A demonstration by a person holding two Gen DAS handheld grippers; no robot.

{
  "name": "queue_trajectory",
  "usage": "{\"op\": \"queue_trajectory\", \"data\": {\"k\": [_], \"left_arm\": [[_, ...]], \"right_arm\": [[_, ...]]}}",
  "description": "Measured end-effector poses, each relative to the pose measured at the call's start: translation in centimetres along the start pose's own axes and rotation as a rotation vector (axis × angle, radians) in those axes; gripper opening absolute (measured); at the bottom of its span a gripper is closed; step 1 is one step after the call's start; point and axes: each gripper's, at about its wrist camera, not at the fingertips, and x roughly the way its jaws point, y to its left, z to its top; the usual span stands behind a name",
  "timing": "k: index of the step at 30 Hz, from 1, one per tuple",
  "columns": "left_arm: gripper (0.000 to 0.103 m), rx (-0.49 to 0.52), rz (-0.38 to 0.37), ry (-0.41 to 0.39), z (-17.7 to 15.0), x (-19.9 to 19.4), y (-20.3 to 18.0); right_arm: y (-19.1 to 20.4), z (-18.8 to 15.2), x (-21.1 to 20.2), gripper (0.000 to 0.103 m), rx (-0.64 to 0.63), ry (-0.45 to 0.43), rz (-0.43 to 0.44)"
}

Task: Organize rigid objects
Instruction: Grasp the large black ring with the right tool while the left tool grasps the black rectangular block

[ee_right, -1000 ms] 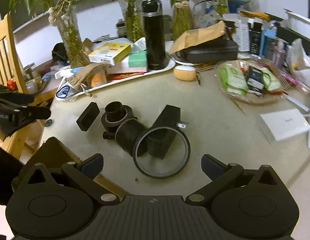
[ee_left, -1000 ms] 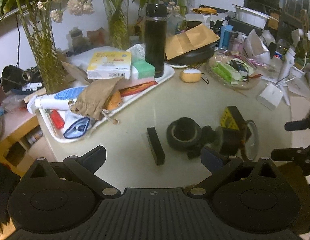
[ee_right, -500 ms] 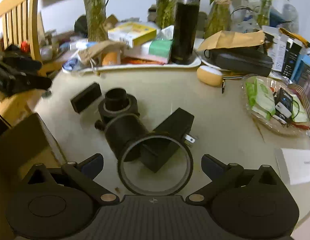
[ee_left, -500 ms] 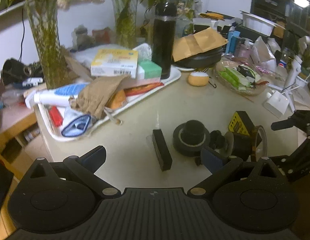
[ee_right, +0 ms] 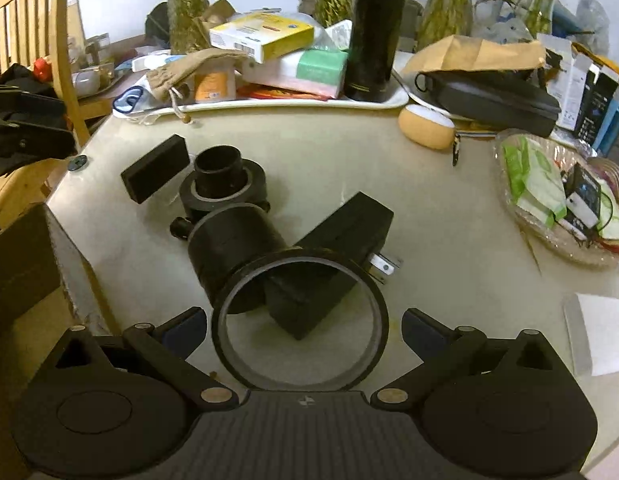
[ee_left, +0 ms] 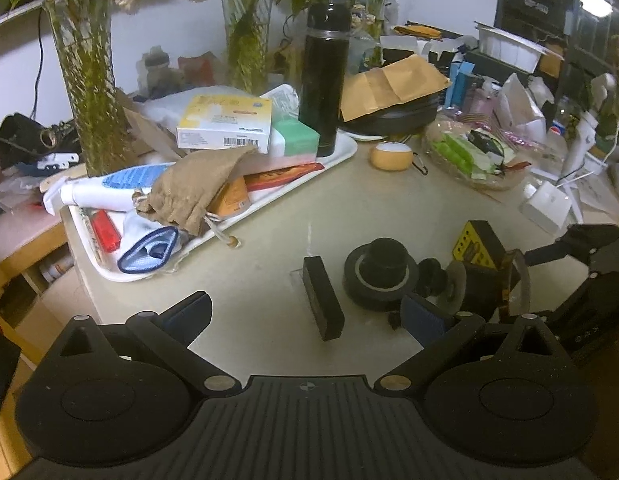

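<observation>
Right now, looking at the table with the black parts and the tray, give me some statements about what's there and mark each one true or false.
1. The right claw is shut on the tape ring. False: its jaws stand wide open on either side of the ring, holding nothing.
2. The black flask stands upright on the white tray. True.
3. The flat black block lies on the tray. False: it lies on the bare tabletop, apart from the tray.
4. The left claw is open and empty. True.
5. A black charger with metal prongs lies behind the tape ring. True.
</observation>
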Motion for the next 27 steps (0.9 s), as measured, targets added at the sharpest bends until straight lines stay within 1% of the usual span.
{"op": "queue_trajectory", "data": {"k": [2, 3, 4, 7, 12, 16, 20, 27], "left_arm": [[0.103, -0.008, -0.005, 0.006, 0.0, 0.1, 0.2], [0.103, -0.009, -0.005, 0.007, 0.0, 0.2, 0.3], [0.103, -0.011, -0.006, 0.009, 0.0, 0.3, 0.3], [0.103, -0.017, -0.008, 0.024, 0.0, 0.5, 0.5], [0.103, -0.008, -0.015, 0.024, 0.1, 0.6, 0.2], [0.103, 0.02, -0.009, 0.03, 0.1, 1.0, -0.3], [0.103, 0.043, -0.008, 0.044, 0.1, 1.9, -0.5], [0.102, 0.064, 0.005, 0.073, 0.6, 4.2, -0.4]], "right_arm": [[-0.1, 0.0, 0.1, 0.101, 0.007, 0.005, 0.006], [-0.1, 0.0, 0.0, 0.095, 0.013, 0.005, 0.01], [-0.2, 0.1, 0.0, 0.092, 0.019, 0.009, 0.018], [0.0, 0.1, -0.2, 0.092, 0.016, 0.013, -0.002], [0.4, 0.0, -1.6, 0.092, 0.013, -0.013, -0.056], [0.1, -0.1, -3.2, 0.092, 0.049, -0.057, -0.087], [-0.1, -0.3, -5.3, 0.092, 0.099, -0.12, -0.115], [0.6, -0.9, -7.8, 0.092, 0.144, -0.186, -0.117]]}}
